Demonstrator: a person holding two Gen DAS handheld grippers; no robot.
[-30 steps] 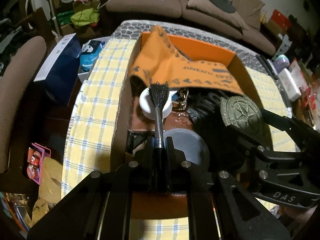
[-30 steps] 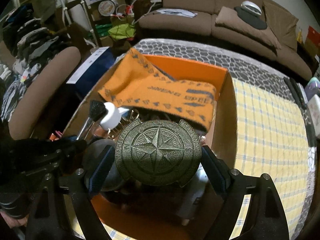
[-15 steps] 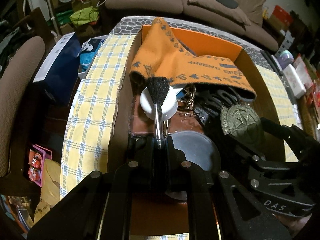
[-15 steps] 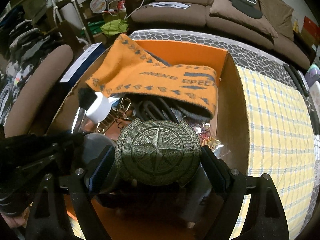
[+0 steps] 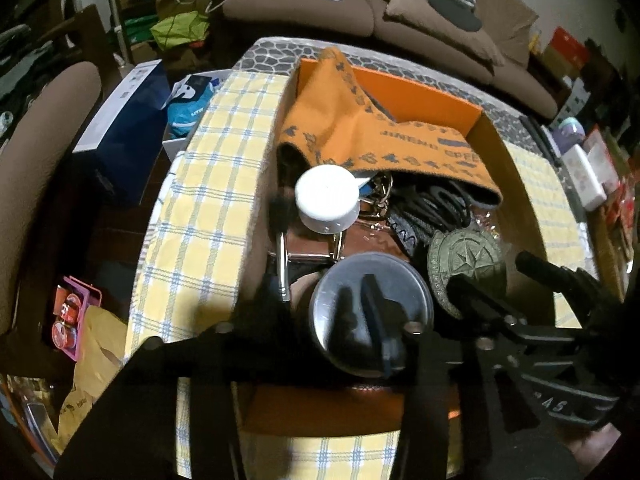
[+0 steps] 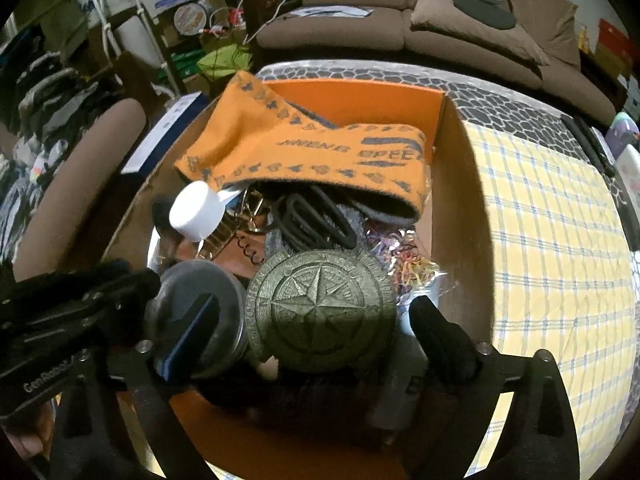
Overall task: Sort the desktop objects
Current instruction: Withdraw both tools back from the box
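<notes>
The compass medallion [image 6: 320, 316] looks like cast metal, dull greenish with a rough embossed relief. The round lid [image 5: 370, 316] is smooth grey metal with a soft sheen. The scoop [image 5: 326, 200] is glossy white plastic. The brush [image 5: 282, 248] has a shiny metal ferrule (bristles blurred). The orange scarf [image 6: 304, 152] is matt knitted cloth, the box [image 6: 456, 208] plain cardboard, and the counter's checked cover [image 6: 552, 232] woven cloth.
</notes>
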